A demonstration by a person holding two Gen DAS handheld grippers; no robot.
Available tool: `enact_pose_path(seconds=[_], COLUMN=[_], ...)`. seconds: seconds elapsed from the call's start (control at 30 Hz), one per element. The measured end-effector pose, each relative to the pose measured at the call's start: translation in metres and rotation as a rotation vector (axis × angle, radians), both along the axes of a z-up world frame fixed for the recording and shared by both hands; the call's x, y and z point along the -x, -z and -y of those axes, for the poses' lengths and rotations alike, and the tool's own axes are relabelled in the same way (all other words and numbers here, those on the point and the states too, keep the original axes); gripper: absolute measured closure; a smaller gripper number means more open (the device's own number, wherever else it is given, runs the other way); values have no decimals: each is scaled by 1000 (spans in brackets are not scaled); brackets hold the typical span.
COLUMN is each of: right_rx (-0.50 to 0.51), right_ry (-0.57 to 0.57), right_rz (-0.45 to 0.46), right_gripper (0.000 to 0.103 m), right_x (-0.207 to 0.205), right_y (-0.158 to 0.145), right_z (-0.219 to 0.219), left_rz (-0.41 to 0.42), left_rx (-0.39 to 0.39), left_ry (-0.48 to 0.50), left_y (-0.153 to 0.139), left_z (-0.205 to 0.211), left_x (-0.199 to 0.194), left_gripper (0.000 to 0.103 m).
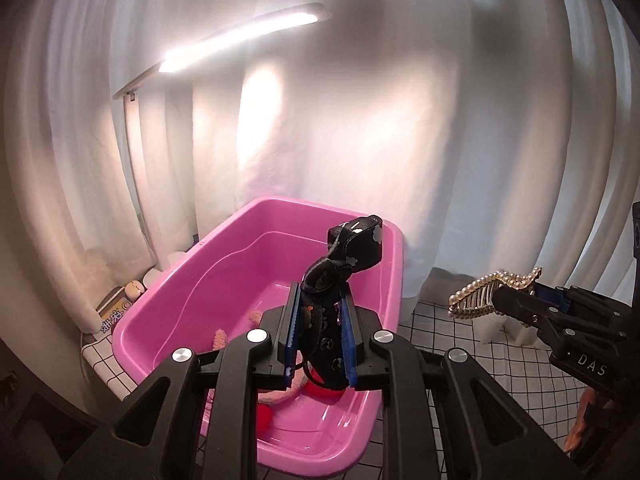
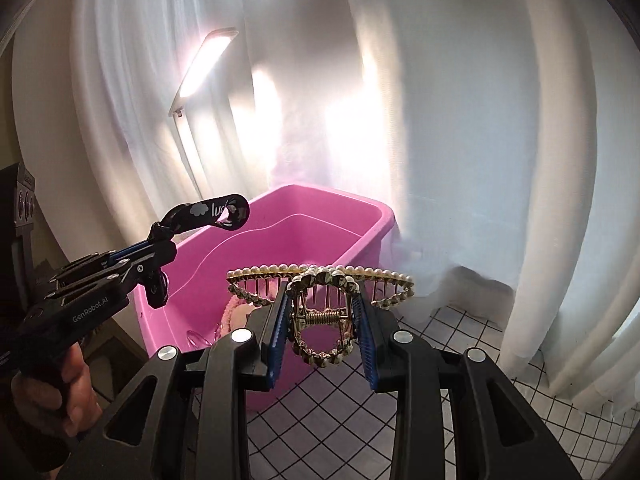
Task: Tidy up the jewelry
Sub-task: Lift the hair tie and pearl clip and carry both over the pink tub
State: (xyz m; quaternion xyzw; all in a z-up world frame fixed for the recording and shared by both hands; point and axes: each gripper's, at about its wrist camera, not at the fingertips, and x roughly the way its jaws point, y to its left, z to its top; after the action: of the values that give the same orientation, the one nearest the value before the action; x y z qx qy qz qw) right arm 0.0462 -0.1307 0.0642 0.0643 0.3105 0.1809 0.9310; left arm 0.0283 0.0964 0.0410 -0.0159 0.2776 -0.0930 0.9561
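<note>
My left gripper (image 1: 319,312) is shut on a black patterned hair bow (image 1: 340,276) and holds it above the pink plastic tub (image 1: 168,308). In the right wrist view the left gripper (image 2: 160,248) shows at the left with the bow (image 2: 208,212) sticking up over the tub (image 2: 360,232). My right gripper (image 2: 322,320) is shut on a gold claw clip with pearls (image 2: 320,280), held just right of the tub. That clip (image 1: 486,290) and the right gripper (image 1: 516,292) show at the right of the left wrist view.
The tub holds pink and red items (image 1: 280,396) on its floor. It stands on a white cloth with a black grid (image 2: 460,336). White curtains (image 1: 400,120) hang behind, and a lit desk lamp (image 1: 240,36) stands at the back left. Small items (image 1: 120,300) lie left of the tub.
</note>
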Motion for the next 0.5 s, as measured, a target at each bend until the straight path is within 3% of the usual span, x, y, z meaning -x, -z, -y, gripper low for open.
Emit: enact_pose_path(seconds=[0.27,0.5], right_rx=[12,74], right_ry=[-83,-101], right_rz=[-45,-97], right_gripper=[73,73], right_x=[-48,-83], right_y=[2,15], right_z=[-66,-100], left_rz=[-49,-167], left_rx=[-25,-29], left_ry=[-108,-185], left_y=[15,44], left_z=[-49,-74], left_x=[-34,-61], left_gripper=[85,85])
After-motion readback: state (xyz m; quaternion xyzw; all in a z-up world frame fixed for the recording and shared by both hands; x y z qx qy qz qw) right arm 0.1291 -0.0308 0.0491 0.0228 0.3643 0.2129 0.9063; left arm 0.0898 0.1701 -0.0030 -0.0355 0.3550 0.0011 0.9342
